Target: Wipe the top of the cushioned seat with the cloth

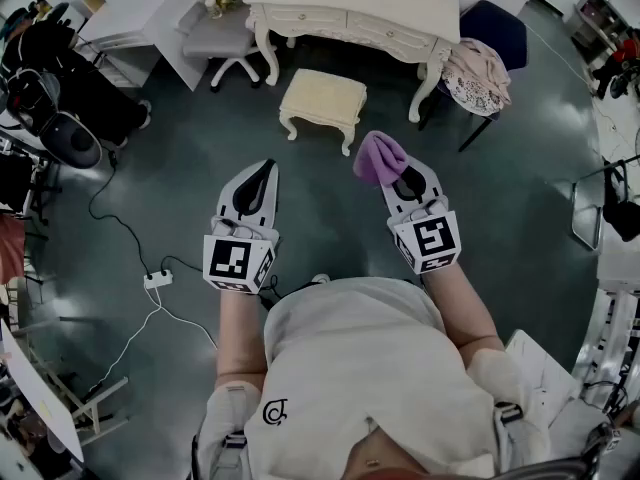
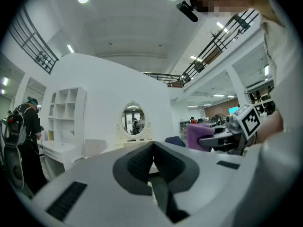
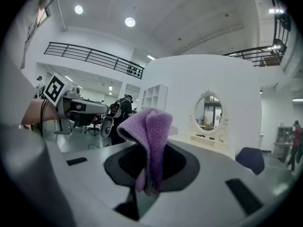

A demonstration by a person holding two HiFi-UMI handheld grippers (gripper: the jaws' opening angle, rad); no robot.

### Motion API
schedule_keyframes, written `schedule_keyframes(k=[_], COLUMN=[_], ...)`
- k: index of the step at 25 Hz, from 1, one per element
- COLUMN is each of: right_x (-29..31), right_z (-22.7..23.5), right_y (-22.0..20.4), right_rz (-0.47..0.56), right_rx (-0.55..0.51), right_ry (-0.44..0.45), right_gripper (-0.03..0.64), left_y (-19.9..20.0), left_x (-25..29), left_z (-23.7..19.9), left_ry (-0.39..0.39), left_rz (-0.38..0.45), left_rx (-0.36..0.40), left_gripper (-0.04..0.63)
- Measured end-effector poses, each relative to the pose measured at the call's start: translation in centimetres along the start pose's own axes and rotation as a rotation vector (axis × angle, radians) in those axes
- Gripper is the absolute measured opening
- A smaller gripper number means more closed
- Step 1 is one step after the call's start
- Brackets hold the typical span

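The cushioned seat (image 1: 322, 96) stands untouched, both grippers well short of it: the right gripper (image 1: 397, 179) pinches the purple cloth (image 1: 378, 155), the left gripper (image 1: 258, 180) is closed empty, and that bunched cloth may slip free under wiping pressure.

Bare floor (image 1: 330, 208) lay open up to the cushioned stool (image 1: 322, 99), whose top was clear from above, while a dressing table (image 1: 355, 13) stood close behind it, a swivel chair (image 1: 222, 40) to its left, a clothes-draped chair (image 1: 478, 73) to its right, and a power strip (image 1: 157, 279) lay far left.
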State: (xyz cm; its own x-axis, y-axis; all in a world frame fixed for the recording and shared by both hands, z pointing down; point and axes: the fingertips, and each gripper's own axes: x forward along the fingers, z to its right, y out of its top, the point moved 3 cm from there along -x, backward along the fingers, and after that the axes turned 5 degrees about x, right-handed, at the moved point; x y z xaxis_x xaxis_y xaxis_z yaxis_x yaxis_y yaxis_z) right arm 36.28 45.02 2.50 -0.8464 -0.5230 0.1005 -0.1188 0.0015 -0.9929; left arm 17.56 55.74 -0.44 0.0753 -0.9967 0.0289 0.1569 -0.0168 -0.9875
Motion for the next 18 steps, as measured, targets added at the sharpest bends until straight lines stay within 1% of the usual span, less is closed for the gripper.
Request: schedule_keyframes(k=[7,11,15,18], right_x=[0.3,0.6,1.4,2.1], right_z=[-0.7,-1.5,-2.1,-3.0], right_y=[0.5,0.5,0.7,0.5], right_rz=[0.010,0.002,0.011,-0.001], right_rx=[0.009,0.044,0.087,0.075], right_ry=[-0.004,-0.016,-0.045,-0.067], right_gripper=[0.072,0.072,0.074,0.074], left_y=[0.2,0.2,0.2,-0.4], left_x=[-0.4,-0.9,-1.6,-2.1], left_z=[-0.5,-1.0,-2.8,-4.3], left_ry=[-0.010,-0.026,-0.007,-0.015], left_rz=[0.010,0.017,0.051,0.051], left_rx=[-0.004,0.004,0.005,-0.011], left_gripper=[0.014,0.014,0.014,0.014])
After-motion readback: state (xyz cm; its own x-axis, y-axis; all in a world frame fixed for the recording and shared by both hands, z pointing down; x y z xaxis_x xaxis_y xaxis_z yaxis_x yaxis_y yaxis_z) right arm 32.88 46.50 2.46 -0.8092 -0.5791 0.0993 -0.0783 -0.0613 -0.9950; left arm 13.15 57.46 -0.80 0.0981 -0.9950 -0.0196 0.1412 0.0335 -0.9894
